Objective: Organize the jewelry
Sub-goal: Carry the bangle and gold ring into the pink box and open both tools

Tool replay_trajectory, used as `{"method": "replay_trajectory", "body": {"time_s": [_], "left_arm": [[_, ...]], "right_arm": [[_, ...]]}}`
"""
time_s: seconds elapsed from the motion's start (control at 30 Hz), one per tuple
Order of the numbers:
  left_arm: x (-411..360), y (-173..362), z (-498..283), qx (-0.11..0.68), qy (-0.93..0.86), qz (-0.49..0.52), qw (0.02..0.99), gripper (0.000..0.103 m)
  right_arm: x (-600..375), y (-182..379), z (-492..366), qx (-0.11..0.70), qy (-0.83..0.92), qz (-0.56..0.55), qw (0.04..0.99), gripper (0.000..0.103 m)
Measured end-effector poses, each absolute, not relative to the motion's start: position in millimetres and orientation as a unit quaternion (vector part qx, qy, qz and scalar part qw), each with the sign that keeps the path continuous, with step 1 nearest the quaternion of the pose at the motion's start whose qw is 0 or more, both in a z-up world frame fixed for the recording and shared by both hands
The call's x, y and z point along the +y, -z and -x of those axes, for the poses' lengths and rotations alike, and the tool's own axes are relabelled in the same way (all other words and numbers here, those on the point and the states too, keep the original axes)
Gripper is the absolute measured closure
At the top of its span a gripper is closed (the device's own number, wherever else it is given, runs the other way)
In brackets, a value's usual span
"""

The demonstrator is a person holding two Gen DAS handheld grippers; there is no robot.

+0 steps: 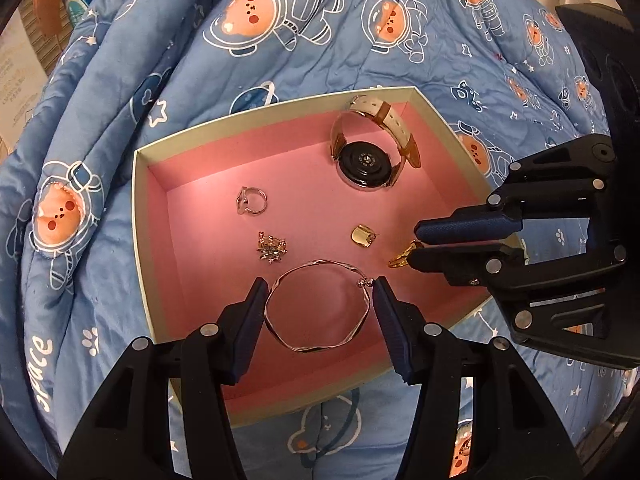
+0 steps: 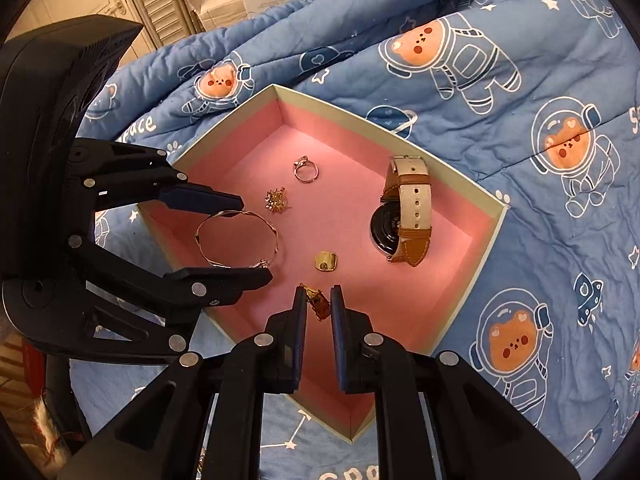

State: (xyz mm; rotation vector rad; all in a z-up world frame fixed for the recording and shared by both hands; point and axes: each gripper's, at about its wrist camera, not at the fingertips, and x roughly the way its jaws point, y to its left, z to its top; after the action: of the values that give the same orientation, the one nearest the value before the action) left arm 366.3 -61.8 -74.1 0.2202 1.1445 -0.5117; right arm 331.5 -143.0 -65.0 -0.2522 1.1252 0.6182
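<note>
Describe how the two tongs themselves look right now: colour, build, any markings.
Both tongs match: the left tongs and the right tongs have matte black plastic linkage arms with round silver rivets at the pivots, ending in flat dark navy, finely ribbed pads. No cables, lettering or sleeves show.

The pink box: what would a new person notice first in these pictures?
The pink box stands out on the blue astronaut quilt. Inside it, the left gripper spans a silver bangle, while the right gripper is closed on a small gold piece. A watch lies near the far wall.
</note>
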Motion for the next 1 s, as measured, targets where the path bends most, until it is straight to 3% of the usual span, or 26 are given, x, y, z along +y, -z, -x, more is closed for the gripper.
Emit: {"method": "replay_trajectory", "body": {"time_s": [0.67,0.73,0.87,1.0], "left_arm": [[-63,74,-369,0.515,0.219,-0.133,0.818,0.048],[-62,73,-368,0.514,0.218,-0.134,0.819,0.048],[-60,72,-368,0.513,0.215,-0.133,0.821,0.046],[-57,68,-365,0.506,0.211,-0.131,0.826,0.033]], "right_arm": [[-118,79,-338,0.518,-0.267,0.195,0.789,0.090],[-117,79,-338,0.517,-0.265,0.195,0.790,0.087],[-125,76,-336,0.510,-0.265,0.194,0.795,0.072],[-132,70,-335,0.501,-0.263,0.197,0.801,0.066]]}}
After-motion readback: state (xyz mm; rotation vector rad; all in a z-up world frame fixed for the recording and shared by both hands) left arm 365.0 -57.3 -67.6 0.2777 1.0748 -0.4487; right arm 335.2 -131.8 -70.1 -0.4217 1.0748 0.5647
